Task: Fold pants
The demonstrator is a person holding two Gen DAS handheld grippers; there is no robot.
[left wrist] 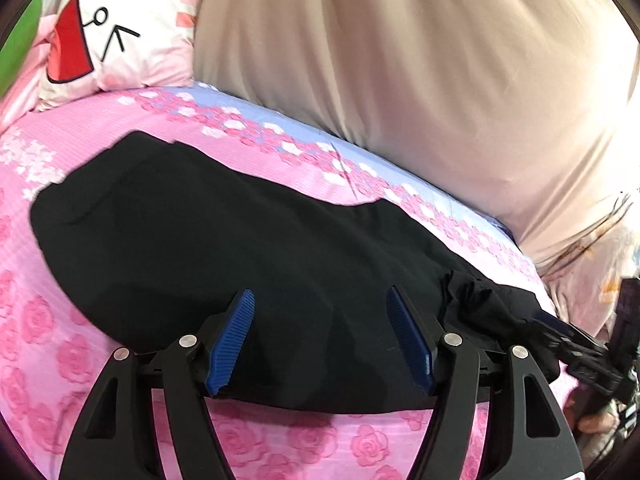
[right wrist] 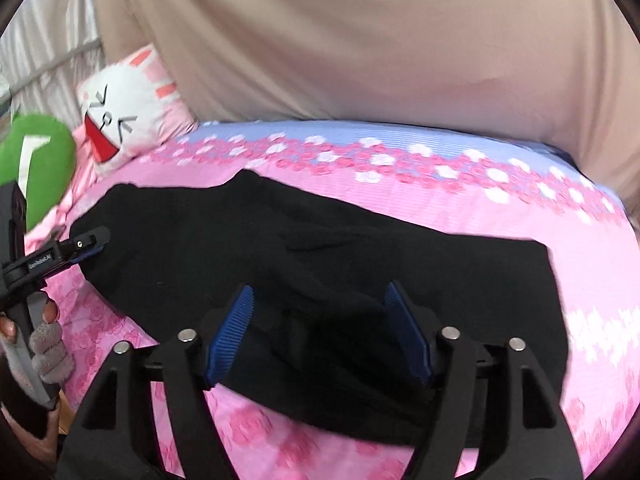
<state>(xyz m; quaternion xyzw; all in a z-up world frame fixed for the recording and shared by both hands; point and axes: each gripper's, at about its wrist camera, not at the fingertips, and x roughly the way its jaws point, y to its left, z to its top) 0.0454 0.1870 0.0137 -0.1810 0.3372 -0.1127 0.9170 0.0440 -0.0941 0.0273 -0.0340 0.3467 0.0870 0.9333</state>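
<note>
Black pants (left wrist: 224,256) lie spread across a pink floral bed sheet (left wrist: 60,360), running left to right. My left gripper (left wrist: 320,300) is open, its blue-padded fingers (left wrist: 236,336) wide apart over the near edge of the pants. At the right, the pants bunch up (left wrist: 484,304) next to my right gripper (left wrist: 576,352). In the right wrist view the pants (right wrist: 360,256) fill the middle, and my right gripper (right wrist: 320,296) is open over them with nothing between the pads. My left gripper (right wrist: 86,246) shows at the pants' left end.
A beige curtain or cover (left wrist: 420,60) hangs behind the bed. A pink-and-white cartoon pillow (left wrist: 112,28) lies at the far left, with a green plush (right wrist: 36,160) beside it. A blue band (right wrist: 360,132) edges the sheet's far side.
</note>
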